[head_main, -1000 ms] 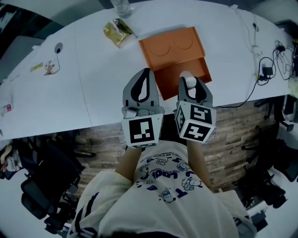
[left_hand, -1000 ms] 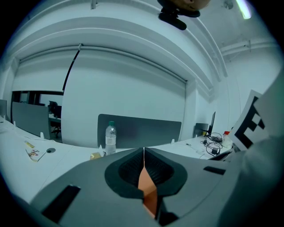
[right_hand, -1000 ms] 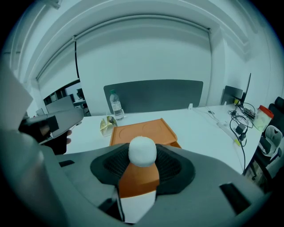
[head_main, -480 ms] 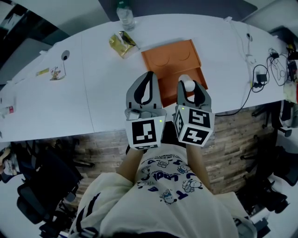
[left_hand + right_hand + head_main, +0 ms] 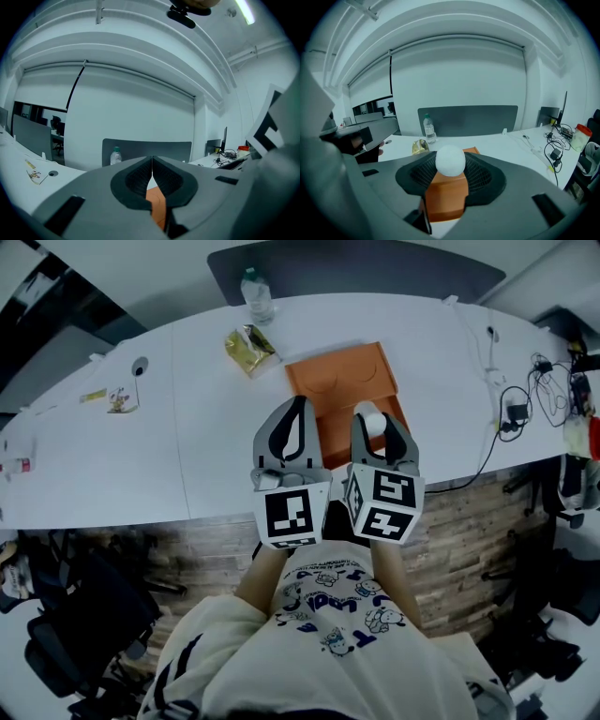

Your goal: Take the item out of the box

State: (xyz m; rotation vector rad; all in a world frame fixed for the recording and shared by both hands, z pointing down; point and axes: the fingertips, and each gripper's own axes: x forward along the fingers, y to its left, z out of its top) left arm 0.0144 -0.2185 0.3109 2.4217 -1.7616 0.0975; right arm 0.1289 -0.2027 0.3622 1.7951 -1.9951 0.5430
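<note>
The orange box lies open on the white table, its lid flat toward the far side. Above its near edge my right gripper is shut on a white ball. In the right gripper view the ball sits between the dark pads, with the box below it. Beside it on the left, my left gripper is shut with nothing in it. Its tips meet in the left gripper view, and a strip of the box shows under them.
A water bottle and a yellow snack packet sit beyond the box. Cables and a charger trail over the table's right end. A dark chair back stands behind the table. Office chairs stand at the lower left.
Both grippers have risen above the table, and the ball has stayed in the right jaws. The box and table look smaller and farther below.
</note>
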